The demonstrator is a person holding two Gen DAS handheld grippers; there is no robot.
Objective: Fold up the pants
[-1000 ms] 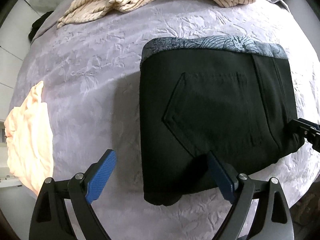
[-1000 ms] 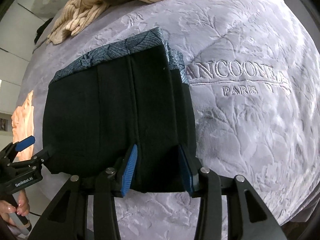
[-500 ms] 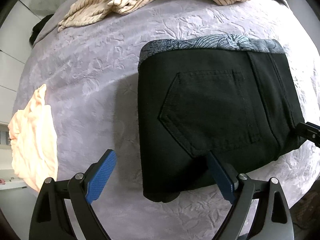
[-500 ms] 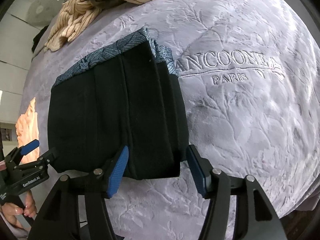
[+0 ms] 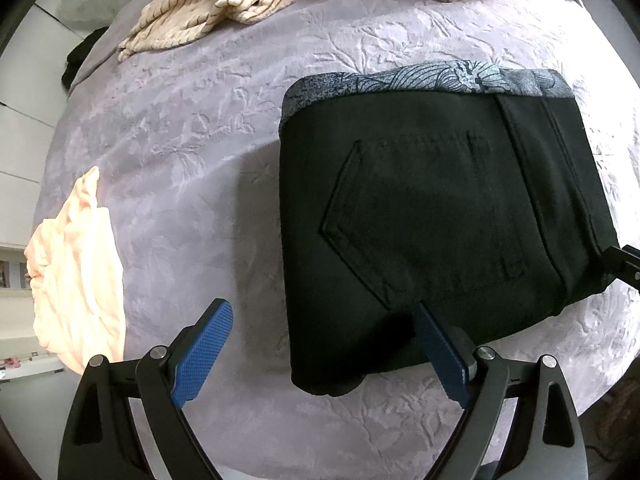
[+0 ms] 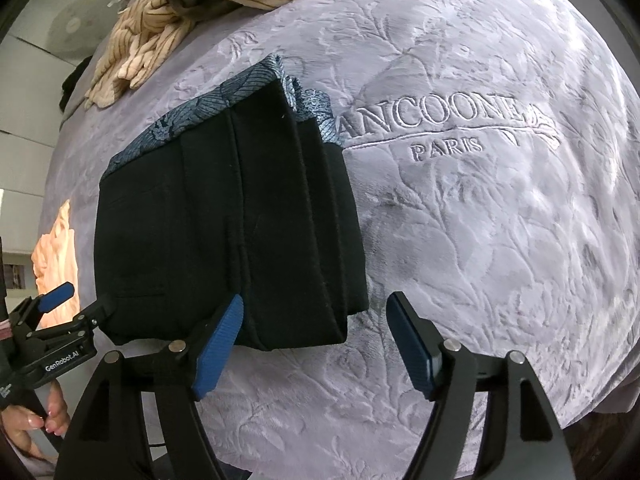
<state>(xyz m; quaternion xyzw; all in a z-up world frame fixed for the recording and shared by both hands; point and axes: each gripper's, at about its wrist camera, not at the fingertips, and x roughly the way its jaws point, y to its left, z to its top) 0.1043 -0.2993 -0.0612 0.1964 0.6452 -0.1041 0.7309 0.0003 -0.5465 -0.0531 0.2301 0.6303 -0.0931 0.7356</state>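
Note:
The black pants (image 5: 432, 232) lie folded into a compact rectangle on the lilac bedspread (image 5: 180, 140), a back pocket on top and a blue patterned lining along the far edge. They also show in the right wrist view (image 6: 224, 236). My left gripper (image 5: 324, 352) is open and empty at the fold's near left corner. My right gripper (image 6: 316, 340) is open and empty at the fold's near right corner. The left gripper also shows in the right wrist view (image 6: 76, 300), and a tip of the right gripper at the left view's right edge (image 5: 624, 264).
A striped cream garment (image 5: 280, 0) is heaped at the far side of the bed. A peach cloth (image 5: 76, 276) lies at the left edge. Embossed lettering (image 6: 444, 124) marks the bedspread right of the pants. The bed's near edge is just below both grippers.
My right gripper has opened wide and drawn back off the near edge of the pants. The left gripper has stayed open and shifted slightly.

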